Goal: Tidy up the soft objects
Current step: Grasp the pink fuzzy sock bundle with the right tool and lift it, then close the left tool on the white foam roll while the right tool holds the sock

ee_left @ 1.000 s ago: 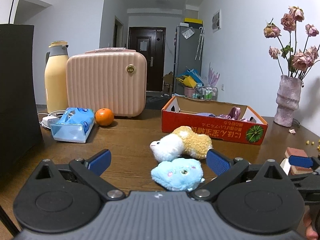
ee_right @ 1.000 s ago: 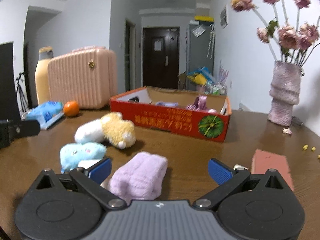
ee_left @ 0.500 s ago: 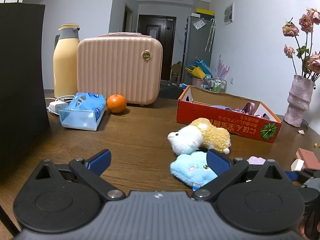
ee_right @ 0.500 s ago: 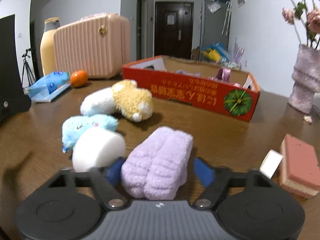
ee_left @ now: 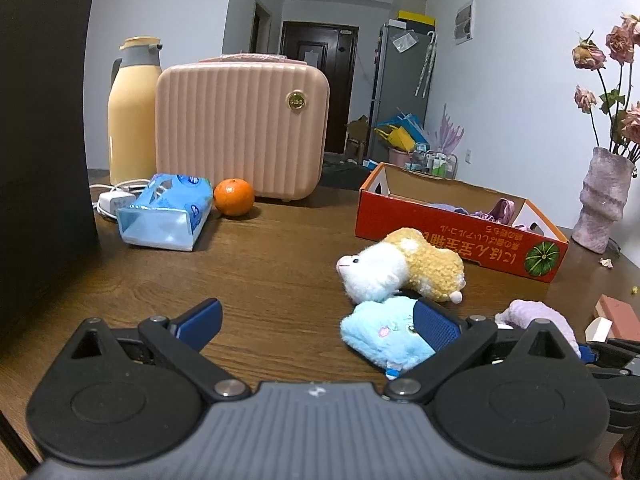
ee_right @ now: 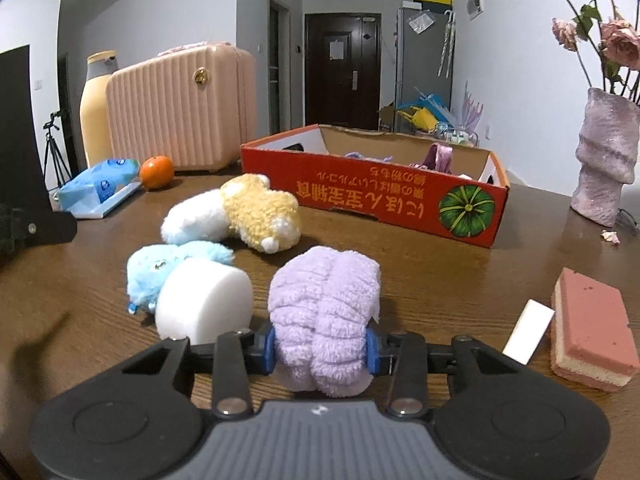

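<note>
My right gripper (ee_right: pixel 320 350) is shut on a lilac fluffy towel roll (ee_right: pixel 324 304) low over the table; the roll also shows in the left wrist view (ee_left: pixel 536 314). A white foam cylinder (ee_right: pixel 204 306) and a light blue plush (ee_right: pixel 160 266) lie just left of it. A white-and-yellow plush (ee_right: pixel 240 214) lies further back. The red cardboard box (ee_right: pixel 384 208) behind holds purple soft items. My left gripper (ee_left: pixel 316 320) is open and empty; its right finger sits over the blue plush (ee_left: pixel 384 332), near the white-and-yellow plush (ee_left: pixel 400 266) and the box (ee_left: pixel 460 240).
A pink suitcase (ee_left: pixel 240 124), yellow thermos (ee_left: pixel 134 108), tissue pack (ee_left: pixel 166 210) and orange (ee_left: pixel 234 196) stand at the back left. A black bag (ee_left: pixel 40 152) is at far left. A vase (ee_right: pixel 606 160), pink sponge (ee_right: pixel 592 332) and white block (ee_right: pixel 528 330) are on the right.
My right gripper moved forward around the lilac towel roll and closed on it. My left gripper shifted left, so the plush toys now sit to its right.
</note>
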